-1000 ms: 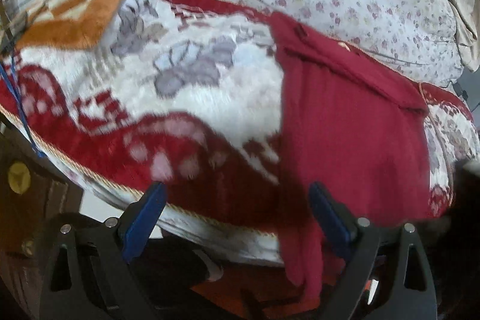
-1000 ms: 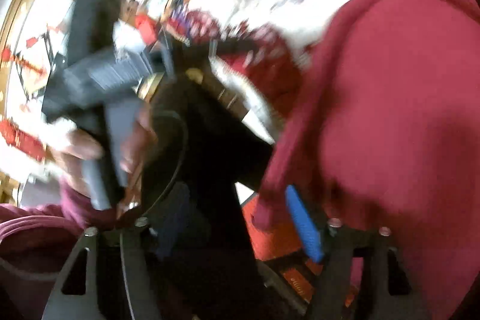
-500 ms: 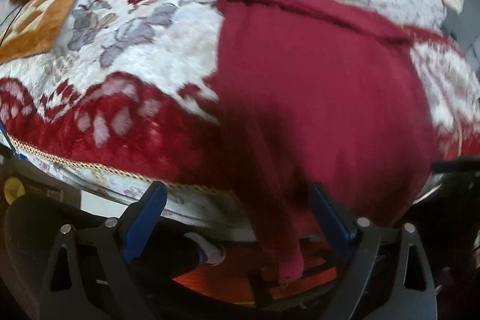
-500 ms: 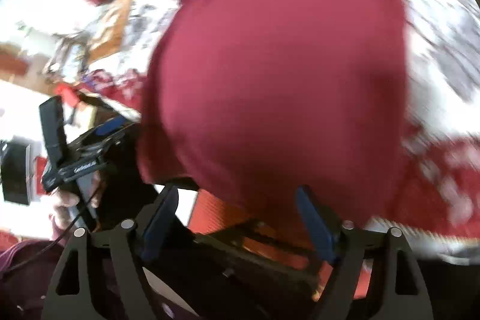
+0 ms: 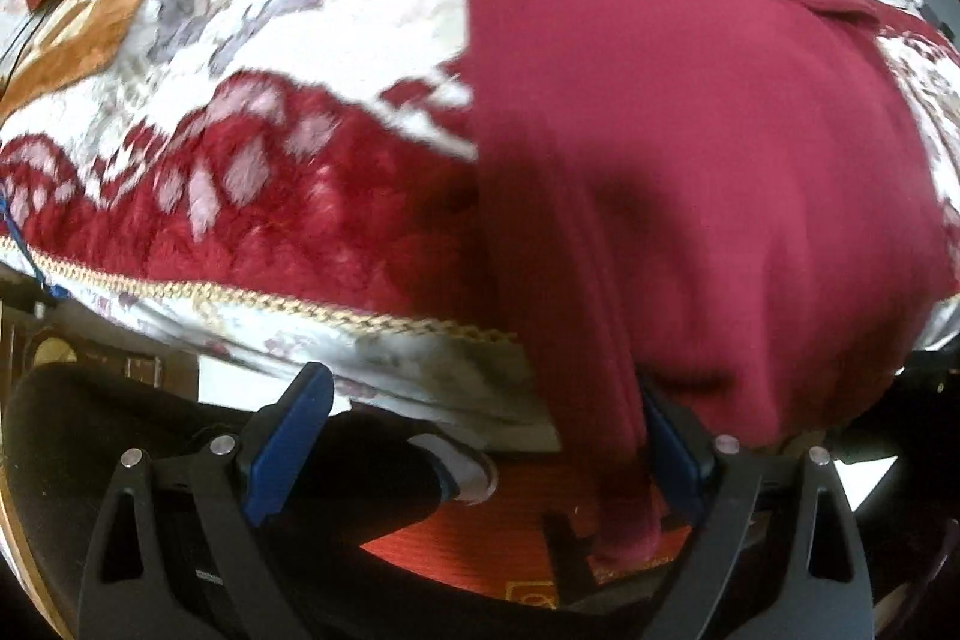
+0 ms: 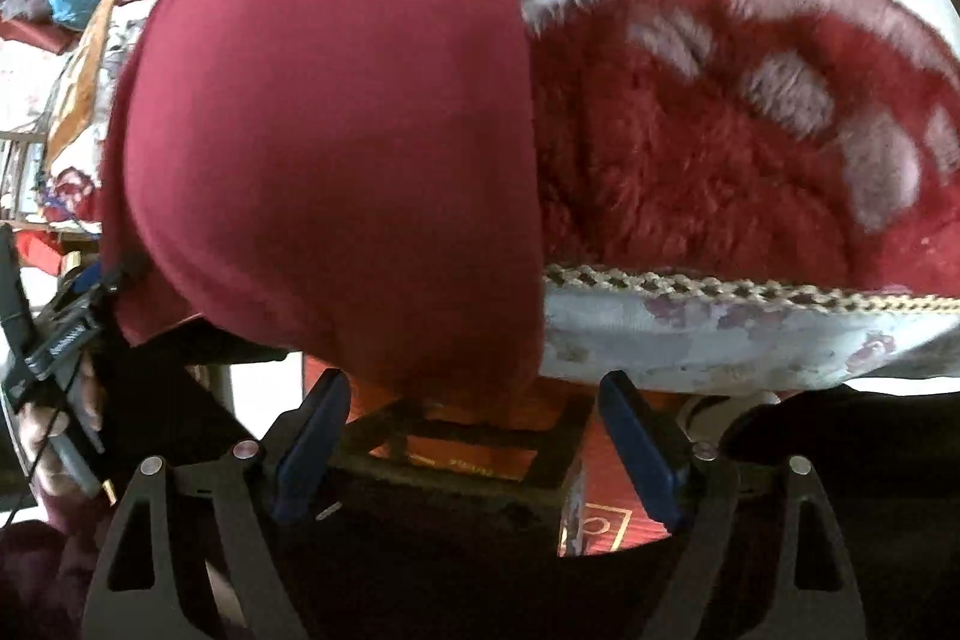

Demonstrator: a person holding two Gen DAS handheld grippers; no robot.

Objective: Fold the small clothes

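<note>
One red garment (image 5: pixel 690 148) | one blanket (image 5: pixel 288 196) | two spread grippers: left gripper (image 5: pixel 480 442), right gripper (image 6: pixel 474 436)

Black tool (image 5: pixel 480 451), blue pads (image 5: pixel 288 451)

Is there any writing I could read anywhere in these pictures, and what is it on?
Nothing can be read for sure.
Red mat under the bed: a gold mark, perhaps "C", too cut off to tell.
Red mat, left view: a gold square mark, blurred.
Other hand-held gripper: pale lettering, too blurred.

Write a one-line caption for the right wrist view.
Open right gripper below the hanging hem of a maroon garment draped over the bed's red-and-white fleece blanket.
</note>
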